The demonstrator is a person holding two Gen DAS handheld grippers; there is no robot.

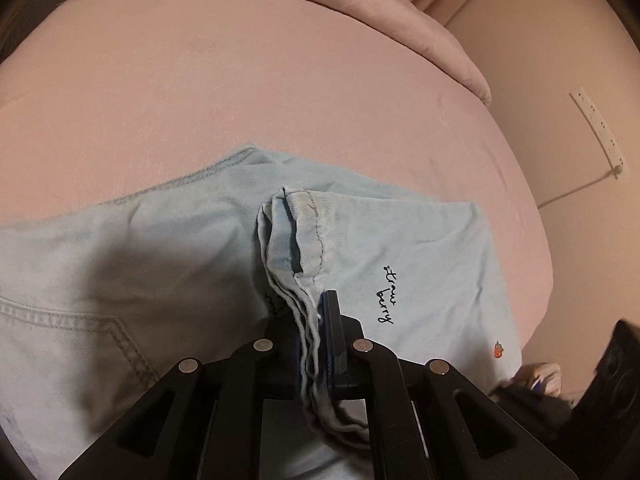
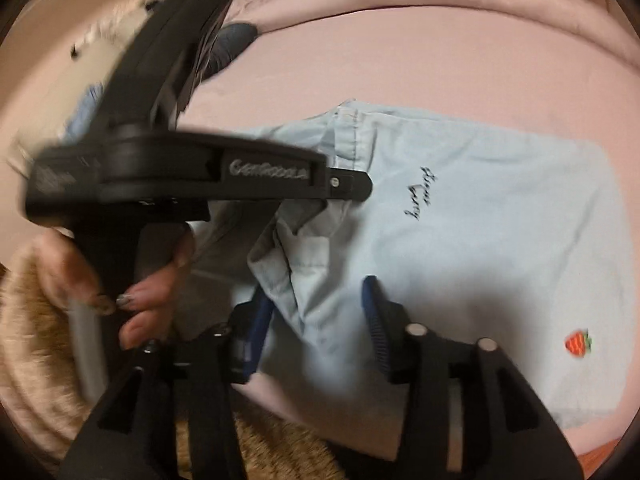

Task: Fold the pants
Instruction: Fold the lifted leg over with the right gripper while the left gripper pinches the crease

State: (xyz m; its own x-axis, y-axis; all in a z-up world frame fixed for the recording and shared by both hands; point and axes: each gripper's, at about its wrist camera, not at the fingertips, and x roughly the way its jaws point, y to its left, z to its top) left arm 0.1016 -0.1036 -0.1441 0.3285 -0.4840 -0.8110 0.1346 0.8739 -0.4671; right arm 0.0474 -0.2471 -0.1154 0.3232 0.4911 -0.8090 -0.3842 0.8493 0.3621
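Observation:
Light blue denim pants (image 1: 180,248) lie partly folded on a pink bed sheet (image 1: 240,92), with black script (image 1: 387,295) and a small strawberry patch (image 2: 578,343) on the top layer. My left gripper (image 1: 316,320) is shut on a bunched, stitched edge of the pants, which stands up in a ridge ahead of the fingers. In the right wrist view the left gripper (image 2: 356,186) reaches in from the left, held by a hand (image 2: 152,300). My right gripper (image 2: 317,316) is open, its blue pads (image 2: 374,320) standing apart on either side of a loose fold of the pants.
A rolled pink duvet (image 1: 400,12) borders the far side of the bed. Off the bed's right edge lie a white power strip (image 1: 600,132) and a dark speaker box (image 1: 618,364). Tan fuzzy fabric (image 2: 28,312) shows below the hand. A dark item (image 2: 236,36) rests by the duvet.

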